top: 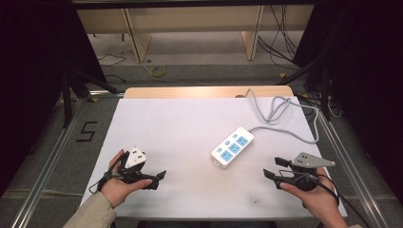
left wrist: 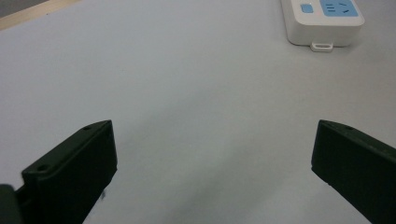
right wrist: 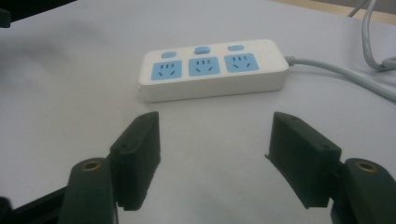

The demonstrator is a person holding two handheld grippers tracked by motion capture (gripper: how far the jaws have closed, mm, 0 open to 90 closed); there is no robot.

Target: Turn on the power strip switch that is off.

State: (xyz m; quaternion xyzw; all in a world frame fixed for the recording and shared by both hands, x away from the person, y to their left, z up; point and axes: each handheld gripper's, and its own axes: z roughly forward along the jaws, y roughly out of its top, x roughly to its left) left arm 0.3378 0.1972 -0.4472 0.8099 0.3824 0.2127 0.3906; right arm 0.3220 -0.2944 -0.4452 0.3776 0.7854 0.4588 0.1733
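1. Lying flat on the white sheet (top: 180, 128) that covers the table, right of centre, is a white power strip (top: 232, 146) with three blue sockets facing up; it runs on a diagonal, one end toward the near edge, the other toward the far right corner.
2. Its grey cord (top: 280, 114) leaves the far end, loops near the far right corner, and goes over the far edge.
3. Left gripper (top: 153, 179): held in a person's hand near the near left corner, just above the sheet. Jaws stand wide apart with nothing between them; the left gripper view shows bare sheet in the gap and the strip's near end (left wrist: 322, 21) well ahead, at upper right.
4. Right gripper (top: 274, 168): held in the other hand near the near right corner, jaws pointing left toward the strip. Jaws spread wide, gripping nothing.
5. The right gripper view has the strip (right wrist: 212, 69) ahead of the tips, apart from them, with bare sheet between.
6. Strip sits between the two grippers, nearer the right one. Neither touches it.
7. Wooden table edge (top: 204, 91) shows beyond the sheet's far edge.
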